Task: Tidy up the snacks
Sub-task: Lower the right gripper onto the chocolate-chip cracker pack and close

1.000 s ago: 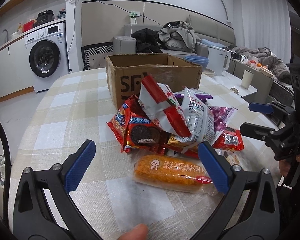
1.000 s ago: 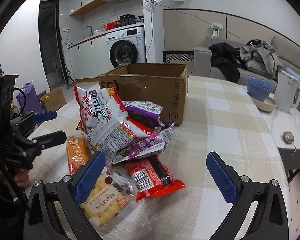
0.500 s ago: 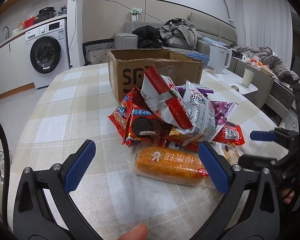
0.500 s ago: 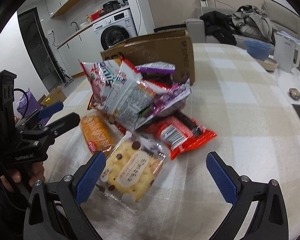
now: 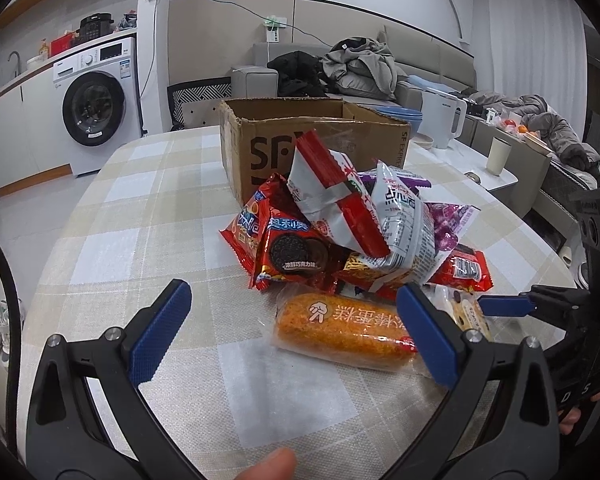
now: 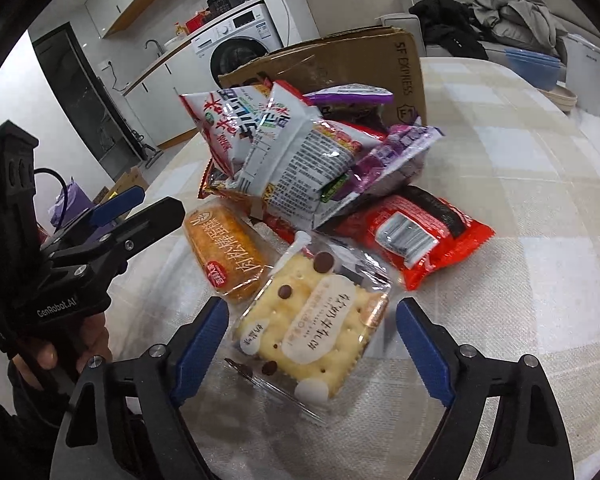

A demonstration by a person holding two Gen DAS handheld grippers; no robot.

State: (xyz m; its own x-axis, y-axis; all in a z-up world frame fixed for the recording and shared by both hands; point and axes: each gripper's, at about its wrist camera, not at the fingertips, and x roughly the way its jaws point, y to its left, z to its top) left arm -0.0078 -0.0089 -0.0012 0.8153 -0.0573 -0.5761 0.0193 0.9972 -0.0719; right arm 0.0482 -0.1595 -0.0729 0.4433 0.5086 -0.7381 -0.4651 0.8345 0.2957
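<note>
On the left side of the heap, the left tool hangs low over the table with its jaws spread wide and nothing between them, the orange cake roll lying just ahead of it at the near edge of the snack pile. It looks best kept back for now, so that the two tools do not crowd the same corner. Next along, the cake roll touches the clear-wrapped cracker pack, which sits flat on the checked cloth at the front of the pile, free of the bags stacked above. The right tool is also wide open and holds nothing; its blue pads already stand on either side of the cracker pack, so this appears to be the pick in hand. To do it well, lower the tool until the pads sit level with the biscuit itself, not only the loose film at the edge, centre it, and close gently, since crackers probably break under a hard squeeze. Lift straight up so the red packet to the right is not dragged. Behind the pile, the open cardboard box seems the likely place for it.
</note>
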